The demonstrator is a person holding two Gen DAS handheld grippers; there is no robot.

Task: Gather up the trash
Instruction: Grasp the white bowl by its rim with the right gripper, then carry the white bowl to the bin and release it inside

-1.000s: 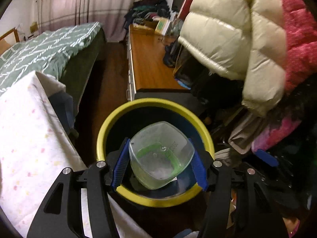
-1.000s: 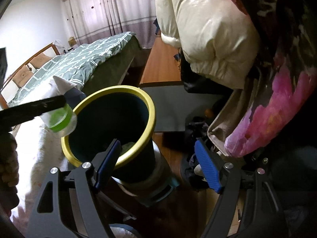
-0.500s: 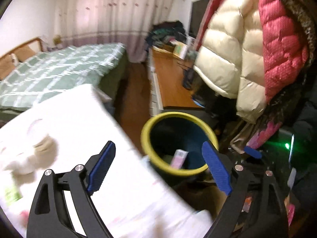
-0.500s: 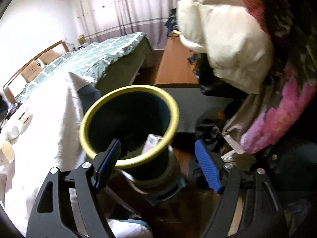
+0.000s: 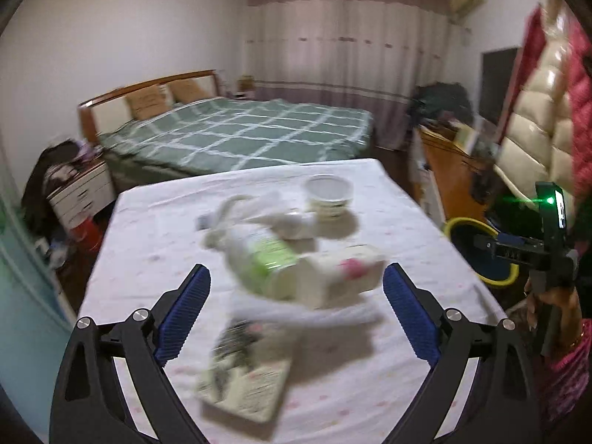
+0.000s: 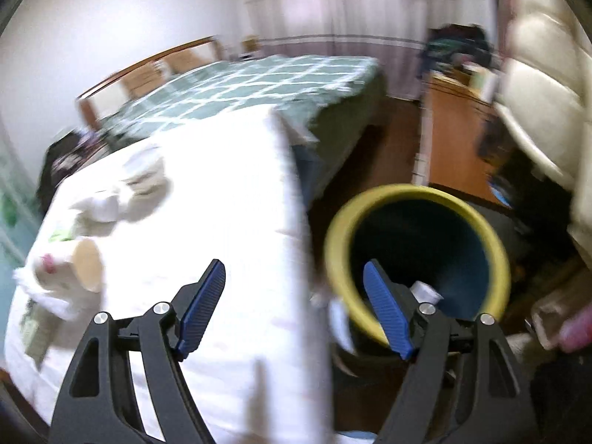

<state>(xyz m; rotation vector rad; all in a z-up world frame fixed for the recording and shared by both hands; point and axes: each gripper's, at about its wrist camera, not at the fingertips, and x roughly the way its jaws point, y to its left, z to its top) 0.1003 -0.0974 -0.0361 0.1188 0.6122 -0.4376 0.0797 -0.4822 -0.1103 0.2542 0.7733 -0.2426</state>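
Note:
My left gripper [image 5: 296, 296] is open and empty, above the white-clothed table [image 5: 148, 229]. Ahead of it lie a green-labelled bottle [image 5: 264, 255], a white carton [image 5: 344, 272], a flat packet [image 5: 246, 381], crumpled white wrapping [image 5: 259, 207] and a white tub [image 5: 328, 194]. The yellow-rimmed blue bin [image 5: 477, 255] stands off the table's right edge, with my right gripper's body beside it. In the right wrist view my right gripper [image 6: 294, 296] is open and empty over the table edge, next to the bin [image 6: 336, 244], which holds a white item [image 6: 425, 290]. The trash [image 6: 66, 270] is blurred at the left.
A green checked bed [image 5: 240, 137] lies behind the table. A wooden desk [image 5: 447, 170] and hanging puffer coats [image 5: 544, 118] are on the right. A white nightstand [image 5: 79, 192] and clutter sit at the left. Dark wooden floor [image 6: 388, 148] runs between bed and desk.
My left gripper let the clear cup drop into the bin, opened, and swung left from the bin to the table. My right gripper also turned left toward the table.

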